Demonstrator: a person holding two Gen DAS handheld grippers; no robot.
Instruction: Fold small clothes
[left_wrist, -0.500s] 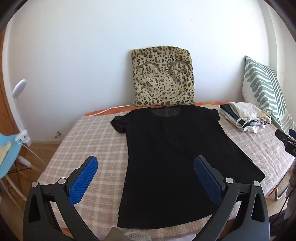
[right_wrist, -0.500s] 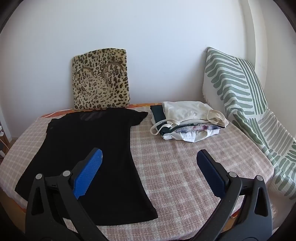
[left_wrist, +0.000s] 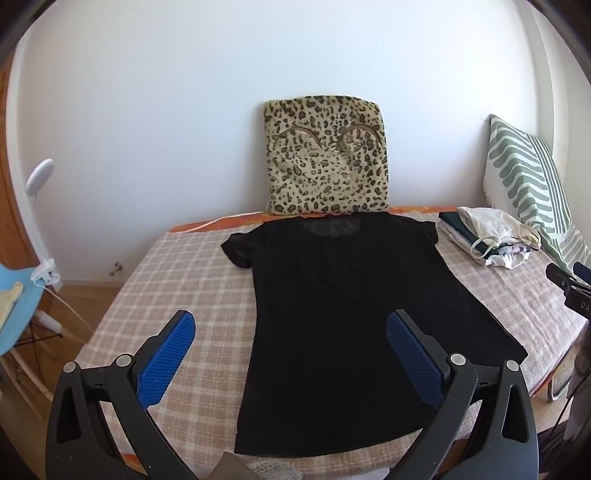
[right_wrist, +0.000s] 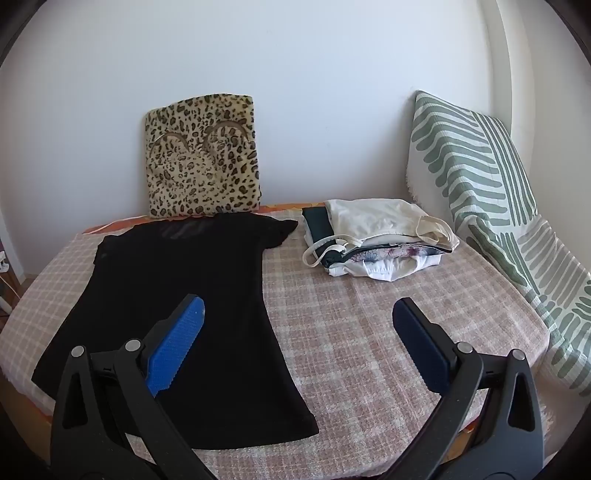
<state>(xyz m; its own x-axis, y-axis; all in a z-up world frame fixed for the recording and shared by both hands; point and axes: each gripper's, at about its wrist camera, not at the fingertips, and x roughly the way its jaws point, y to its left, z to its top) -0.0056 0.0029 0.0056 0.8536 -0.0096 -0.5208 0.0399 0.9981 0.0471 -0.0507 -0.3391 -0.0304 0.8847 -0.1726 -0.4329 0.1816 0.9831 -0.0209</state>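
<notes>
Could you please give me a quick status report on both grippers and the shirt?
Left gripper open, empty. Right gripper open, empty. Black T-shirt flat on the checked bedspread, unfolded. Folded clothes pile off to the side, nothing in the way.

Matt black cloth t-shirt (left_wrist: 332, 314) on rough woven checked bedcover (left_wrist: 192, 280) — furry leopard cushion (left_wrist: 327, 162)
</notes>
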